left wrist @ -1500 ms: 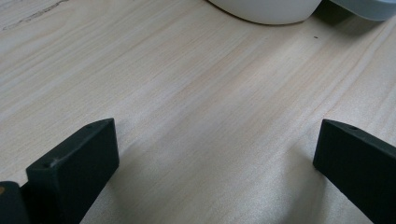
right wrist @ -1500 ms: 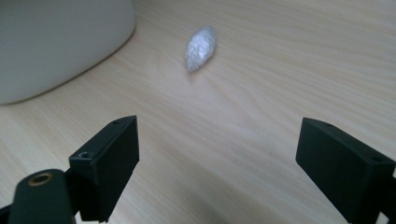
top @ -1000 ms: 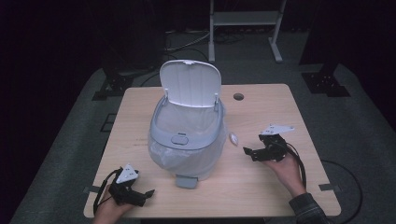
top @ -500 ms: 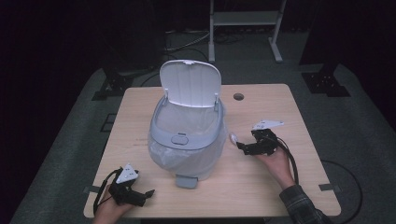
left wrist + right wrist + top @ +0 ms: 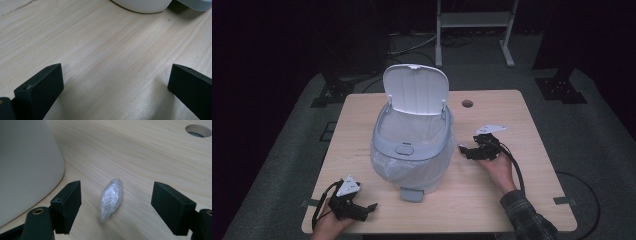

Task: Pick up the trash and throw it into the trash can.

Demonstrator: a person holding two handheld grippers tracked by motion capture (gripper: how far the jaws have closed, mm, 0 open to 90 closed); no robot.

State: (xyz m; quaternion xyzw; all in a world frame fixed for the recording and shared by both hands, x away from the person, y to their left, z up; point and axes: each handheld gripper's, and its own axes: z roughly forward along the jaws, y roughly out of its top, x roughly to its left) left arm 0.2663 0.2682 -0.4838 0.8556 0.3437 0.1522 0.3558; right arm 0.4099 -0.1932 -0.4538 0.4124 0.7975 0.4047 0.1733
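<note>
plastic wad (image 5: 111, 198) between right gripper (image 5: 116, 206) jaws, no writing

Table (image 5: 532, 125): pale wood, fine straight grain, centre of frame. 
Bin (image 5: 412, 150): pale grey-blue rim, white raised lid, translucent whitish liner; body cream-white at left of right gripper view. 
Plastic wad (image 5: 111, 198): clear-silvery, crinkled. 
Right gripper (image 5: 116, 207), left gripper (image 5: 116, 83): black. 
Sleeve (image 5: 528, 220), lower right: dark plaid. 
Floor: dark grey.

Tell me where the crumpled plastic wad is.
The plastic wad lies on the table between the right gripper's open jaws, beside the bin.
</note>
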